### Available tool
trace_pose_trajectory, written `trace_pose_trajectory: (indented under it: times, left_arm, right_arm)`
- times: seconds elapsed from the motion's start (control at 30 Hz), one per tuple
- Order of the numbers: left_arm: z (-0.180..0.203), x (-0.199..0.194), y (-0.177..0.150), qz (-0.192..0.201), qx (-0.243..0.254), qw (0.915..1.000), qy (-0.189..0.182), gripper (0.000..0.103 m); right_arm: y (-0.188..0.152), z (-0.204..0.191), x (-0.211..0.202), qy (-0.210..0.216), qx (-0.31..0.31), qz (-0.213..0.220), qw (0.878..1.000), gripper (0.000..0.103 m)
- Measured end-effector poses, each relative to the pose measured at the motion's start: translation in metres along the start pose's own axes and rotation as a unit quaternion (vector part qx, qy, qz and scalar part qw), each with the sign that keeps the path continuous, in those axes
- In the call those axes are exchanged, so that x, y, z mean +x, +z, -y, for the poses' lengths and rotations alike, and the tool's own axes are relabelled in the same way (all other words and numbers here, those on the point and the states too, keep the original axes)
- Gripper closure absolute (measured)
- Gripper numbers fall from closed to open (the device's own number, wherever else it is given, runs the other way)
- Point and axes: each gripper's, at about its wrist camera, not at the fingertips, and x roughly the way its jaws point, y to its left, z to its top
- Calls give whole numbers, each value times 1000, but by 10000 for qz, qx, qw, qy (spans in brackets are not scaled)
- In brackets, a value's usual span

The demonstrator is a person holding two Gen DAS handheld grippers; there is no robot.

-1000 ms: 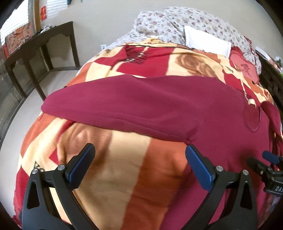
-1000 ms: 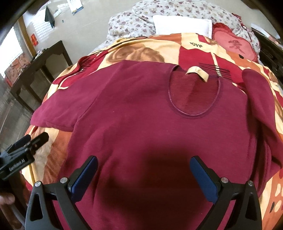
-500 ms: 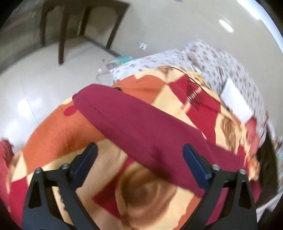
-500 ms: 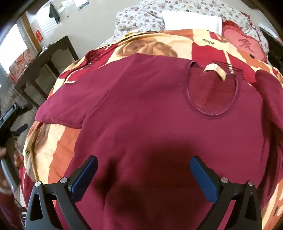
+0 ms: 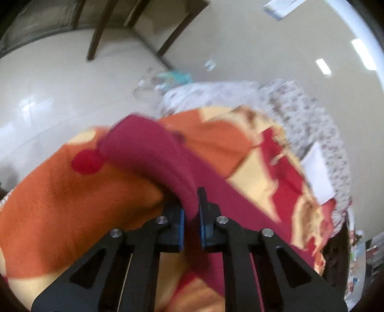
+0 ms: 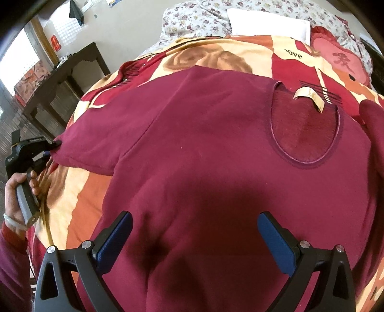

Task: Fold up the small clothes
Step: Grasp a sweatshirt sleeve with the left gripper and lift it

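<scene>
A maroon sweater (image 6: 216, 144) lies spread flat on the bed, neck opening with a beige label (image 6: 309, 96) toward the pillows. Its left sleeve (image 5: 153, 153) runs out to the bed's side. My left gripper (image 5: 191, 211) is shut on that sleeve's cuff end, the cloth bunched between the blue pads. In the right wrist view the left gripper (image 6: 54, 144) shows at the sleeve tip, held by a hand (image 6: 16, 192). My right gripper (image 6: 194, 240) hangs open over the sweater's lower body, nothing between its fingers. The right sleeve (image 6: 374, 134) lies at the far right.
The sweater rests on an orange, red and cream blanket (image 6: 216, 57). A white pillow (image 6: 266, 24) and floral bedding (image 6: 192, 16) lie at the head. A dark wooden table (image 6: 62, 72) stands left of the bed on a pale floor (image 5: 48, 96).
My left gripper swung out to the sleeve's end, rolled, and went from wide open to shut on the cuff. The right gripper stayed open over the sweater's body.
</scene>
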Motion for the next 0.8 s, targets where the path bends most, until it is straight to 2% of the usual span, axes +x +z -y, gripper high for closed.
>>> trace_pose_trajectory:
  times: [0.07, 0.17, 0.23, 0.37, 0.5, 0.57, 0.63, 0.73, 0.77, 0.8]
  left_arm:
    - [34, -27, -6, 359, 607, 9973, -204, 96]
    - [97, -62, -27, 563, 1429, 9850, -787, 96]
    - [141, -76, -51, 412, 1863, 9727, -1320, 96]
    - [225, -75, -125, -175, 2760, 9399, -2002, 96]
    - [269, -44, -199, -809, 3203, 9201, -2103, 96]
    - [277, -23, -233, -1217, 3283, 9134, -2076, 96]
    - [283, -5, -268, -1453, 3536, 9033, -1946, 96]
    - [281, 7, -301, -1879, 3712, 8893, -1900, 95]
    - [281, 9, -305, -1990, 3725, 8870, -1867, 93]
    - [282, 12, -307, -2095, 3774, 8841, -1791, 83]
  right_arm:
    - [1, 5, -4, -24, 17, 60, 10000, 0]
    - [4, 21, -16, -107, 146, 197, 9996, 0]
    - [6, 37, -25, -175, 298, 278, 9990, 0]
    - [2, 75, -48, -328, 723, 501, 9956, 0]
    - [-8, 110, -64, -454, 1068, 562, 9917, 0]
    - [-14, 124, -69, -560, 1189, 562, 9897, 0]
    - [-20, 138, -73, -606, 1336, 572, 9875, 0]
    - [-29, 156, -77, -462, 1593, 601, 9843, 0]
    - [-30, 161, -78, -418, 1682, 626, 9829, 0]
    - [-31, 163, -78, -361, 1726, 647, 9822, 0]
